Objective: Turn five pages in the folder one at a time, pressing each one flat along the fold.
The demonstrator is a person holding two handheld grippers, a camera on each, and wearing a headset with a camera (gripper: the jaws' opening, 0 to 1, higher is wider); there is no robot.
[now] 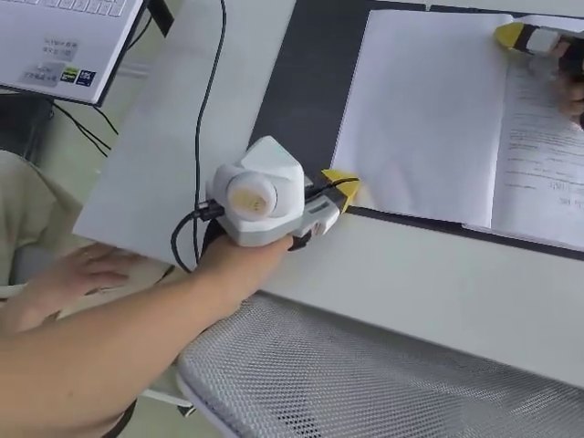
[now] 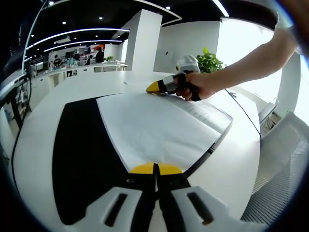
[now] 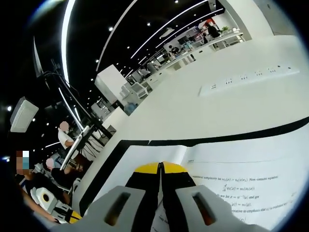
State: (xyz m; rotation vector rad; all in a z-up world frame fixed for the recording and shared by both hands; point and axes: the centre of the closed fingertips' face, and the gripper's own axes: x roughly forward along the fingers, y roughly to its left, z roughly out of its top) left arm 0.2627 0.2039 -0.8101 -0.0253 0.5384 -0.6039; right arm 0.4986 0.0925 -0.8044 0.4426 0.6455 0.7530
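Note:
The black folder [image 1: 301, 91] lies open on the white table, with a blank page [image 1: 429, 109] on its left half and a printed page [image 1: 547, 155] on its right. My left gripper [image 1: 342, 187] is shut, its yellow tips touching the blank page's near left corner [image 2: 145, 159]; whether it pinches the sheet is unclear. Shut too, my right gripper [image 1: 525, 36] rests near the fold at the folder's far end. In the right gripper view its tips [image 3: 160, 167] sit where the blank sheet meets the printed page [image 3: 231, 179]. The left gripper view shows the right gripper [image 2: 166, 86] held in a hand.
A laptop [image 1: 55, 36] stands at the table's far left, with black cables [image 1: 205, 109] running down past the folder. A grey mesh chair [image 1: 365, 374] sits below the table's front edge. A power strip [image 3: 241, 79] lies beyond the folder.

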